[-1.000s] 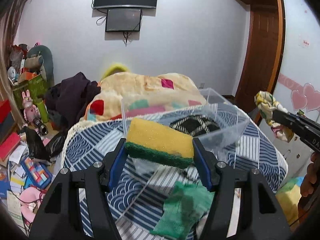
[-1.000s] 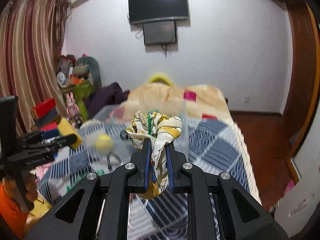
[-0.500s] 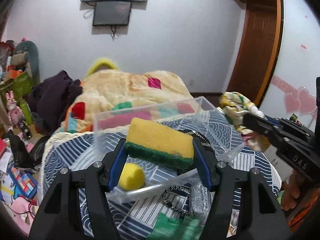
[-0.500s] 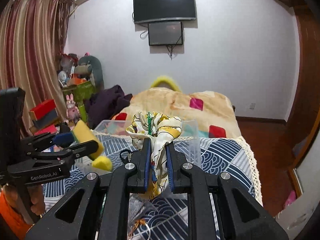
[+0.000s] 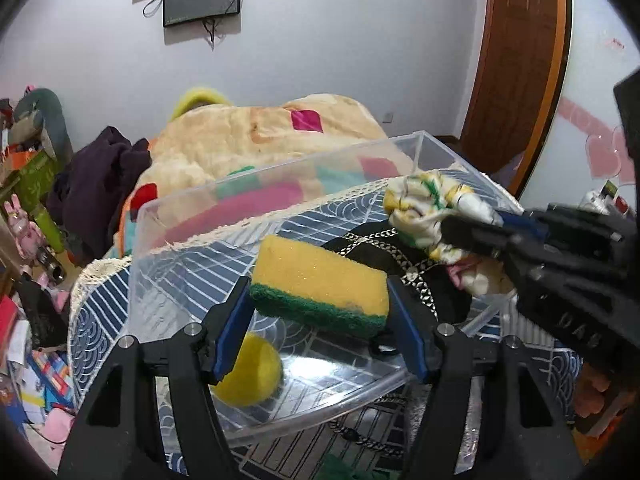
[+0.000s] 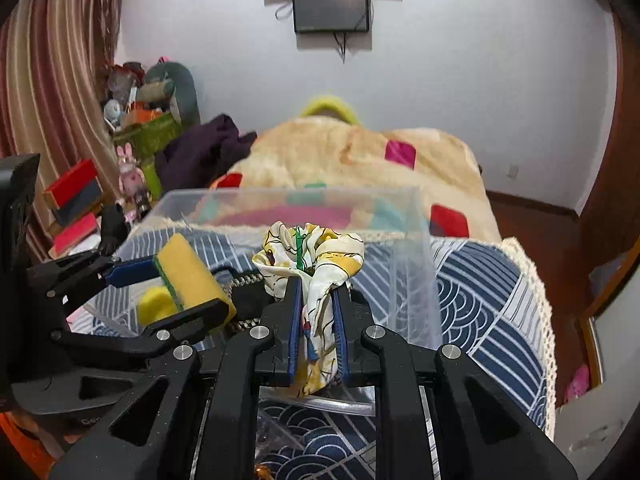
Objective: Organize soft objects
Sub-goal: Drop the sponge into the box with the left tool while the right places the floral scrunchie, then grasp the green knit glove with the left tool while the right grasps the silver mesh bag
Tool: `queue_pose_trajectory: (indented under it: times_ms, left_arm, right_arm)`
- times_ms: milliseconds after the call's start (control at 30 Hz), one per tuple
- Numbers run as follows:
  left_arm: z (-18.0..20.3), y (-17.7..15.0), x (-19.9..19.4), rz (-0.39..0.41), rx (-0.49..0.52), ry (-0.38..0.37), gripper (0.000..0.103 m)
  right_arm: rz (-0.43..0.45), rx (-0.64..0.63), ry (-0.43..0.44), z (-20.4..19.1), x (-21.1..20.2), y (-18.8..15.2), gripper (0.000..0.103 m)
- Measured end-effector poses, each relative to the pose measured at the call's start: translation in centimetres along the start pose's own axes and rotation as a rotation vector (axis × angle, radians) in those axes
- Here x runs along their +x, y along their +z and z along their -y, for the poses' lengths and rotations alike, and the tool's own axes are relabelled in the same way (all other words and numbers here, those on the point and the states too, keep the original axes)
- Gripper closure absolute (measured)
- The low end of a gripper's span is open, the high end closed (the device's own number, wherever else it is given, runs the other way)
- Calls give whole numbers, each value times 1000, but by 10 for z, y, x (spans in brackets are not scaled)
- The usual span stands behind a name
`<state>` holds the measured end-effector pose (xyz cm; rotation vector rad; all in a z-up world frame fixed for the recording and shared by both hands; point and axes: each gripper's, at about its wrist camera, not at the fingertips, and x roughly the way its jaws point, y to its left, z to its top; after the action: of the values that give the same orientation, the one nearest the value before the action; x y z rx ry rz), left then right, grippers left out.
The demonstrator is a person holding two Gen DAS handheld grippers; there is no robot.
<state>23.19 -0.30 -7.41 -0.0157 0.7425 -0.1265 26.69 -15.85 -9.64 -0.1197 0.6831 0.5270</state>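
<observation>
My left gripper is shut on a yellow sponge with a green scrub side and holds it over the clear plastic bin. My right gripper is shut on a bunched white, yellow and green floral cloth and holds it over the bin's near right part. The cloth also shows in the left wrist view, and the sponge shows in the right wrist view. A yellow ball and a black item with a chain lie inside the bin.
The bin stands on a blue and white patterned cover. Behind it lies a beige quilt with coloured patches. A green cloth lies in front of the bin. Clutter and toys fill the floor at the left.
Both grippers have moved forward and over the bin with their loads. The right gripper with the cloth has come in close beside the sponge.
</observation>
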Motion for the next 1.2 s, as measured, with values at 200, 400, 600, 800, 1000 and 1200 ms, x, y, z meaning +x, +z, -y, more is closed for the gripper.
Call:
queue_pose_trajectory:
  times_ms: [200, 400, 600, 800, 1000, 1200]
  left_arm:
    - [-6, 1, 2, -15, -32, 0, 18]
    - [-10, 0, -16, 12, -36, 4, 12]
    - [-14, -1, -52, 92, -39, 12, 5]
    - [-20, -19, -82, 118, -51, 15, 2]
    - [-22, -54, -83, 60, -53, 23, 2]
    - [-18, -92, -69, -29, -55, 10, 2]
  right_arm:
    - [-27, -20, -1, 1, -3, -3, 77]
    - [-3, -6, -13, 8, -14, -3, 51]
    - [61, 0, -10, 10, -39, -2, 35]
    - [113, -16, -2, 3, -63, -12, 24]
    - [92, -21, 22, -4, -65, -35, 24]
    - [17, -15, 41, -8, -51, -61, 24]
